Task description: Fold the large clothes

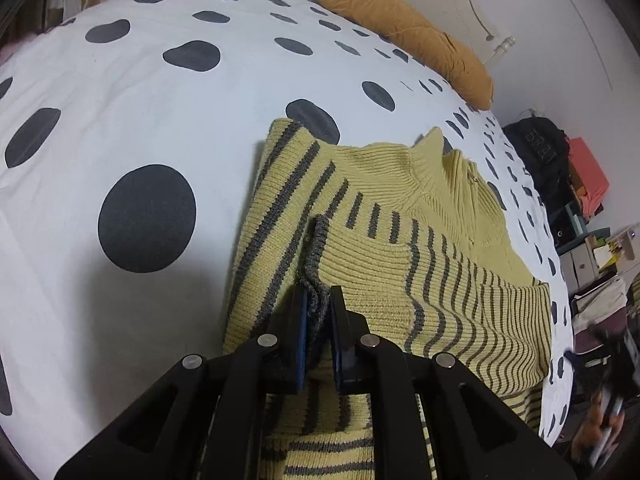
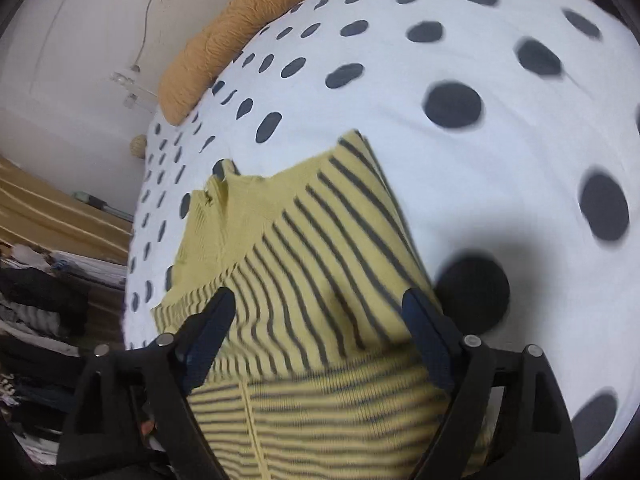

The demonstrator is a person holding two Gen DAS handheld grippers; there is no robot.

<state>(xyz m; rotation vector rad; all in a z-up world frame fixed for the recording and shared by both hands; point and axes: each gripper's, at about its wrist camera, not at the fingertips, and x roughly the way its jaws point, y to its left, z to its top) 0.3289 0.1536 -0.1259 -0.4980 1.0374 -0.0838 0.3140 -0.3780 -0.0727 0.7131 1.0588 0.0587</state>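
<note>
Your left wrist view alone shows your left claw [image 1: 319, 300] pinching the grey cuff [image 1: 316, 252] of the yellow striped sweater [image 1: 400, 248] on the dotted bed [image 1: 160, 100], while your right wrist view shows your right claw [image 2: 320, 300] wide apart, sweater between its fingers.

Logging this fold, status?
Left gripper shut on sweater cuff. Right gripper open over sweater. Nothing in the way.
</note>
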